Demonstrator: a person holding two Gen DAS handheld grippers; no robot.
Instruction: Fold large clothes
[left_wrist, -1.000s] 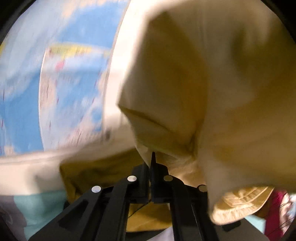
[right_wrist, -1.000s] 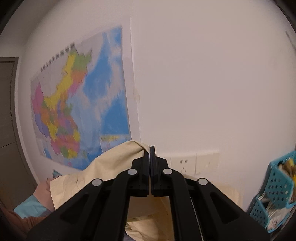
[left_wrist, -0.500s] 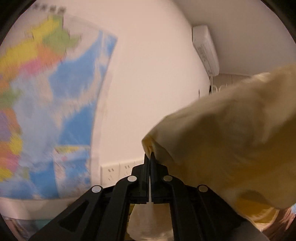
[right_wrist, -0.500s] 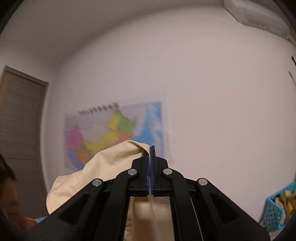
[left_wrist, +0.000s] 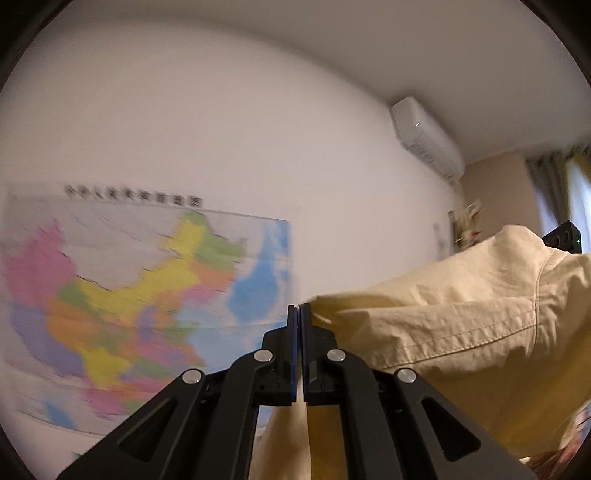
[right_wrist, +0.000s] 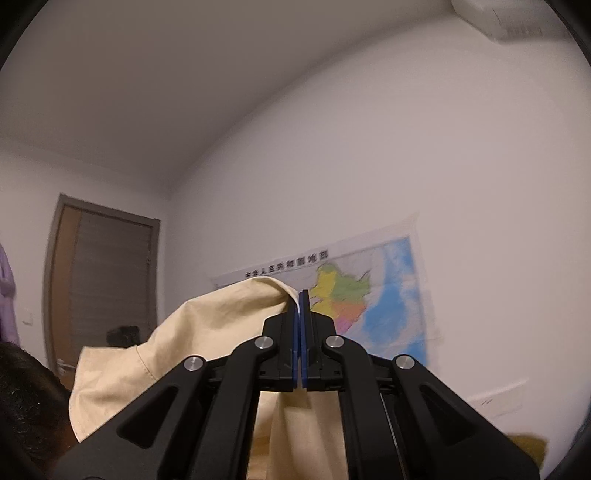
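A large cream-yellow garment (left_wrist: 461, 325) is held up in the air between both grippers. My left gripper (left_wrist: 299, 307) is shut on its edge, and the cloth spreads off to the right with a stitched seam showing. My right gripper (right_wrist: 300, 293) is shut on another edge of the garment (right_wrist: 207, 343), which drapes down to the left and hangs below the fingers. Both grippers point slightly upward toward the white wall. The lower part of the garment is hidden under the gripper bodies.
A colourful wall map (left_wrist: 147, 295) (right_wrist: 369, 295) hangs on the white wall ahead. An air conditioner (left_wrist: 428, 136) sits high on the right, with curtains (left_wrist: 554, 192) beyond. A brown door (right_wrist: 107, 280) stands left. A person's dark hair (right_wrist: 26, 391) shows at lower left.
Both grippers have risen with the garment and tilted upward. The left view swung from close cloth to the wall and map; the right view lifted from the sockets and basket to the ceiling.
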